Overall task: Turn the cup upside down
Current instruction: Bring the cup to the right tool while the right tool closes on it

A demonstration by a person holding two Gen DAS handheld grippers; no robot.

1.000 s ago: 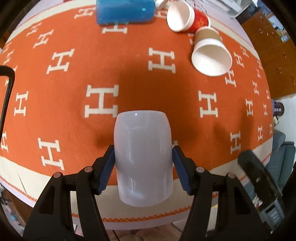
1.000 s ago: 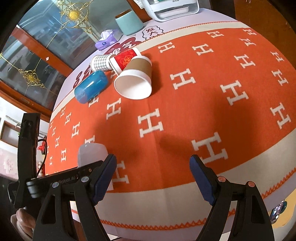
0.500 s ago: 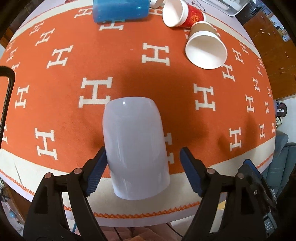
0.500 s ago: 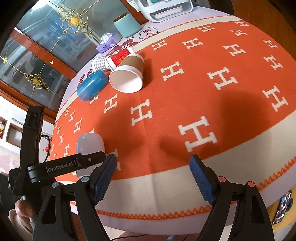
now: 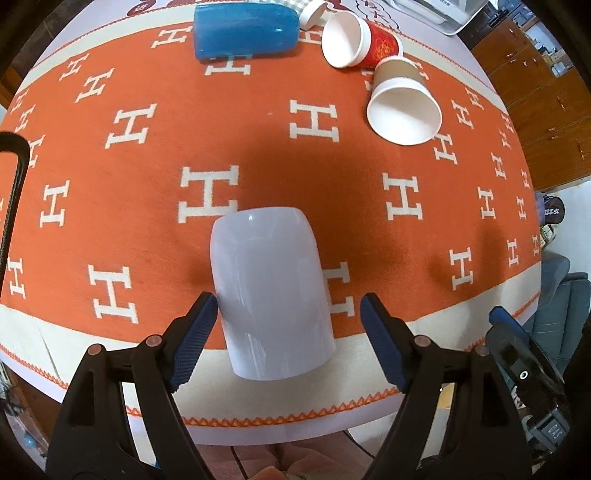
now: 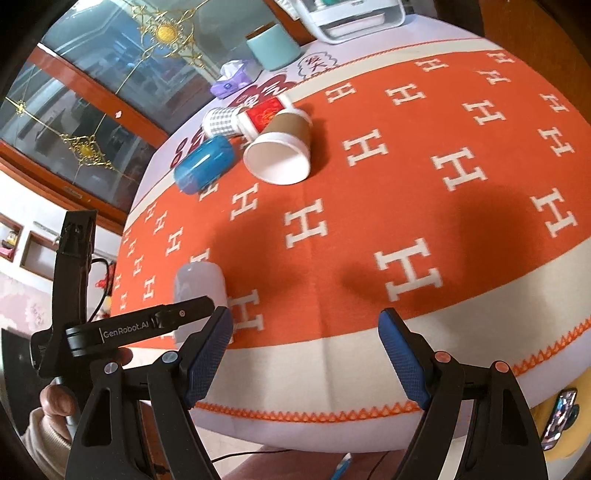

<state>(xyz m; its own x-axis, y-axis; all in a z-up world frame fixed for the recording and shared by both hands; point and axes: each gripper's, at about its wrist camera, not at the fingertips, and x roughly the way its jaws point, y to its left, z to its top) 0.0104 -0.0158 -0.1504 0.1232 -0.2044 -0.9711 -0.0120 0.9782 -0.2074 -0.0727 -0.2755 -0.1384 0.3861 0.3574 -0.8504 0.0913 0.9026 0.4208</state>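
Left tool spread, straddling upturned cup.

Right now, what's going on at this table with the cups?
A person holds a gripper in each hand over an orange H-patterned tablecloth. The left gripper is open, its fingers spread on both sides of a pale lavender cup that stands upside down near the table edge, apparently released. The right gripper hangs open and empty. Farther back, a blue cup, a red paper cup and a brown paper cup lie on their sides.
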